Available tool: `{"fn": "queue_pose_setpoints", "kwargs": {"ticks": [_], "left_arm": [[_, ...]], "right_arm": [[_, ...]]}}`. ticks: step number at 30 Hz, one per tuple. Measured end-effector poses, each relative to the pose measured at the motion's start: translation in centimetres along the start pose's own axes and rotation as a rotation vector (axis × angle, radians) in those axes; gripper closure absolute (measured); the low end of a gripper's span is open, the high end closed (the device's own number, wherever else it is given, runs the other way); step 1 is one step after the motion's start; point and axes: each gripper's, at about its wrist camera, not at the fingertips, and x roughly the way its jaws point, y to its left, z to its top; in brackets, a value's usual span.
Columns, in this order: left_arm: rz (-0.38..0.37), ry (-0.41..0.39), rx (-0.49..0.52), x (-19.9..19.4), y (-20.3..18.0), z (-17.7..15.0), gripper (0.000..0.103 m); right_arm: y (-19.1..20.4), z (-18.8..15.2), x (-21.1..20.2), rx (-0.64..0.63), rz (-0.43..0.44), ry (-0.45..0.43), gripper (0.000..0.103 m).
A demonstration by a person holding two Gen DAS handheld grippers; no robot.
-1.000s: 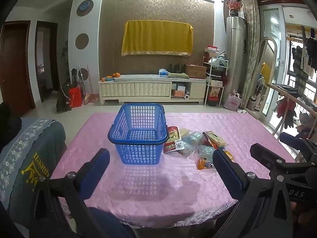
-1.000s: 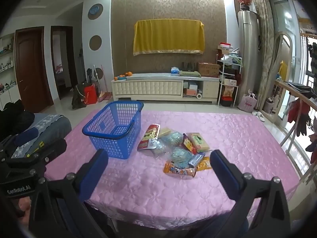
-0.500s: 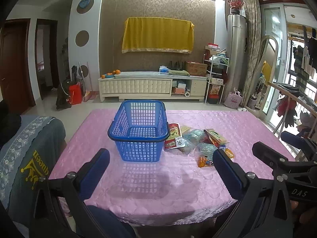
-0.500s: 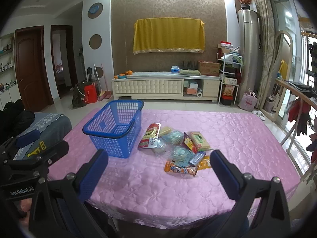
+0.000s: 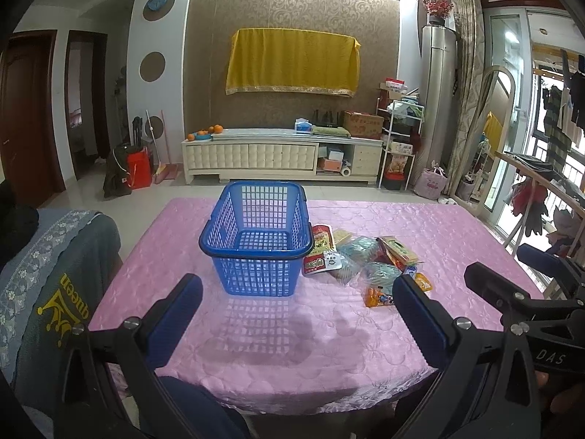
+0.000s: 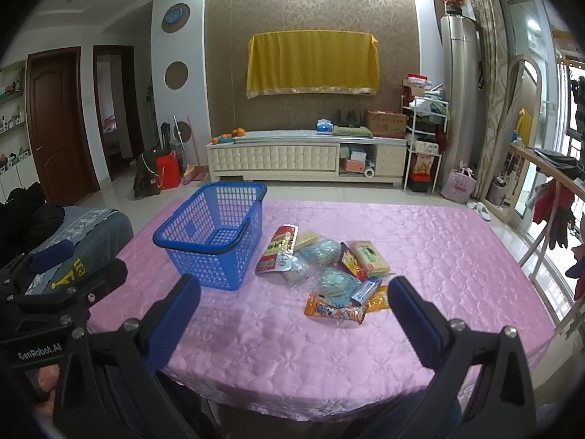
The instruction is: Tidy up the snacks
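A blue basket (image 5: 257, 241) stands upright and empty on the desk (image 5: 438, 226), which is covered with a pink quilted cloth. Just to the right of the basket lies a loose pile of snacks (image 6: 329, 270), the packets overlapping one another. A long red packet (image 6: 276, 250) lies at the pile's left edge, just beside the basket wall; whether it touches the wall cannot be told. A flat box with a red edge (image 6: 363, 258) sits toward the right of the pile, two pale bluish bags (image 6: 331, 267) lie in the middle, and an orange packet (image 6: 334, 311) lies at the near edge, closest to the cameras.

The left tongs (image 5: 298, 311) hang above the near part of the desk, in front of the basket, spread wide with nothing between the blue pads (image 5: 175, 314). The right tongs (image 6: 294, 309) are also spread wide and empty, hovering over the near desk with the orange packet just beyond their gap. Each pair of tongs shows at the edge of the other's view.

A chair back draped in grey cloth (image 5: 55, 278) stands at the left of the desk. Beyond the desk, a cream cabinet (image 6: 307, 159) runs along the far wall under a yellow cloth (image 6: 312, 64).
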Motion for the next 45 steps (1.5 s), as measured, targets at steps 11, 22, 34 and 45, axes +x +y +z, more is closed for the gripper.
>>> {"fn": "queue_pose_setpoints", "kwargs": {"ticks": [11,22,34,45], "left_arm": [[0.007,0.003,0.007,0.0,-0.1,-0.1,0.000],[0.011,0.011,0.007,-0.1,-0.1,-0.1,0.000],[0.005,0.025,-0.005,-0.1,0.3,-0.1,0.000],[-0.002,0.044,-0.008,1.0,-0.4,1.2,0.000]], "right_arm": [[0.0,0.0,0.0,0.004,-0.001,0.005,0.000],[-0.1,-0.1,0.2,-0.004,0.003,0.012,0.000],[0.3,0.0,0.6,-0.011,0.014,0.033,0.000],[-0.5,1.0,1.5,-0.019,0.023,0.050,0.000]]}}
